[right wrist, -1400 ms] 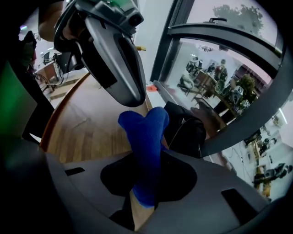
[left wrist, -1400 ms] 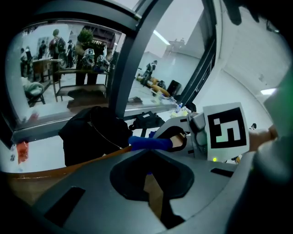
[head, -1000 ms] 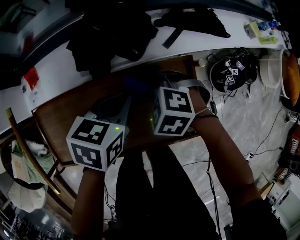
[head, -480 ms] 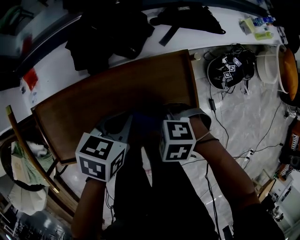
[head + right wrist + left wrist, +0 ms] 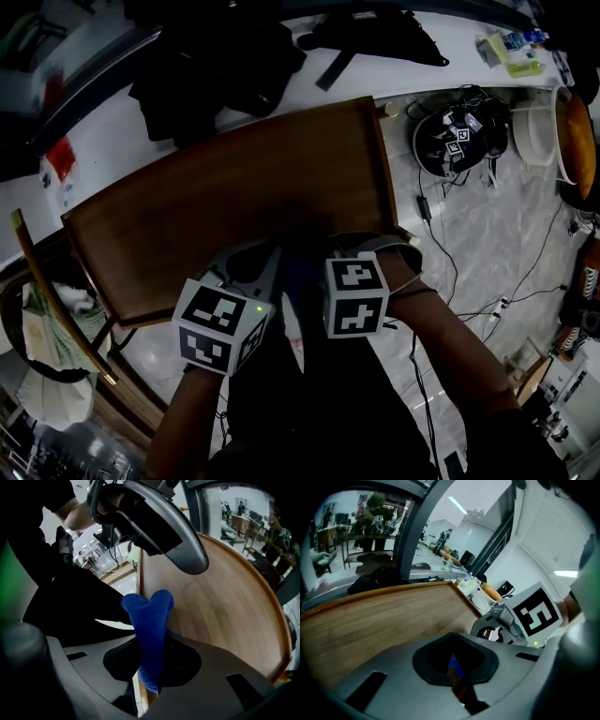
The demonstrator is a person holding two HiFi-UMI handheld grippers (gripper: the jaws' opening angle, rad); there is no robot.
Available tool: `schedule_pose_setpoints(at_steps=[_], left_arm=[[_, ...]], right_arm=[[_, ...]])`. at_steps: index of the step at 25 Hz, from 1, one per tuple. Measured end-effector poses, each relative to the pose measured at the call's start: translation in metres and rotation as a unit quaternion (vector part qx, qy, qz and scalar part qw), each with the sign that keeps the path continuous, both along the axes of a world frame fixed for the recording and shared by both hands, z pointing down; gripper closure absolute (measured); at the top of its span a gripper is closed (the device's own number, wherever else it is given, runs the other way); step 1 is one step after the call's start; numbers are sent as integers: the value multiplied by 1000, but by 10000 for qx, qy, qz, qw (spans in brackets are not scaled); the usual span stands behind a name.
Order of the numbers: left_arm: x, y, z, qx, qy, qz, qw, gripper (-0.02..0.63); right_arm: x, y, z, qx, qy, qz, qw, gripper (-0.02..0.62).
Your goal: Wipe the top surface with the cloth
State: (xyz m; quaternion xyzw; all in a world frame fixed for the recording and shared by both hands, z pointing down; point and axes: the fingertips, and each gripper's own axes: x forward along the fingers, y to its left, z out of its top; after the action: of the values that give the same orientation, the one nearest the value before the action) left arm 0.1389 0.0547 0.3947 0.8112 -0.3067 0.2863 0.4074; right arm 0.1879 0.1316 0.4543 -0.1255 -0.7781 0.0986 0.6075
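Observation:
The brown wooden table top [image 5: 234, 187] fills the middle of the head view. Both grippers sit side by side at its near edge. My right gripper [image 5: 152, 667] is shut on a blue cloth [image 5: 150, 634], which sticks up out of the jaws over the table's edge [image 5: 140, 686]. In the head view the cloth [image 5: 298, 267] is a dark patch between the two grippers. My left gripper [image 5: 457, 672] has its jaws together; only a thin slit shows a sliver of blue and wood. It reaches over the wood [image 5: 370, 620] beside the cloth.
A white counter [image 5: 112, 141] behind the table carries black bags [image 5: 216, 56]. A wooden chair [image 5: 56, 309] stands at the left. On the marble floor at the right lie cables, a black helmet with markers [image 5: 459, 141] and a white basin [image 5: 539, 131].
Both grippers have pulled back from the table's middle to its near edge, with the cloth along in the right gripper. More bare wood shows beyond them.

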Motion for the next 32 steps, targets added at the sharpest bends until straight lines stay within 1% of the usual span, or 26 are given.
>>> schedule_pose_setpoints(at_steps=[4, 6, 8, 9, 11, 13, 15, 17, 19, 20, 24, 26, 32], left_arm=[[7, -2, -1, 8, 29, -6, 10000, 595], [7, -7, -3, 36, 29, -62, 10000, 595], [6, -15, -6, 91, 25, -138, 9999, 595], [5, -20, -8, 131, 22, -175, 9998, 595], [2, -34, -12, 236, 15, -264, 9994, 595], [0, -52, -17, 358, 12, -374, 9987, 595], [-1, -70, -22, 483, 15, -483, 9977, 595], [-1, -89, -27, 697, -66, -566, 9959, 595], [-2, -109, -29, 996, -306, -574, 9929, 595], [-1, -116, -29, 1084, -388, -563, 9918, 595], [10, -133, -25, 1052, -309, -583, 9923, 595], [15, -136, -21, 989, -268, -579, 9931, 595], [21, -135, -13, 867, -244, -564, 9943, 595]], right_arm=[[1, 0, -1, -430, -27, -29, 9991, 505], [1, -1, -4, -612, -134, -4, 9980, 505], [0, -10, -12, -606, -427, 88, 9972, 504], [0, -20, -18, -485, -610, 186, 9968, 504], [0, -54, -32, 29, -914, 458, 9948, 503], [1, -100, -46, 844, -1076, 656, 9884, 503], [2, -146, -58, 1757, -1150, 729, 9750, 503], [2, -184, -65, 2487, -1156, 742, 9588, 503], [0, -209, -63, 2898, -1091, 693, 9483, 503], [-2, -217, -57, 2994, -1023, 640, 9465, 503], [-1, -233, -24, 3060, -698, 474, 9483, 503], [2, -238, -15, 3029, -664, 492, 9494, 503], [1, -238, -11, 2599, -741, 720, 9601, 504]])
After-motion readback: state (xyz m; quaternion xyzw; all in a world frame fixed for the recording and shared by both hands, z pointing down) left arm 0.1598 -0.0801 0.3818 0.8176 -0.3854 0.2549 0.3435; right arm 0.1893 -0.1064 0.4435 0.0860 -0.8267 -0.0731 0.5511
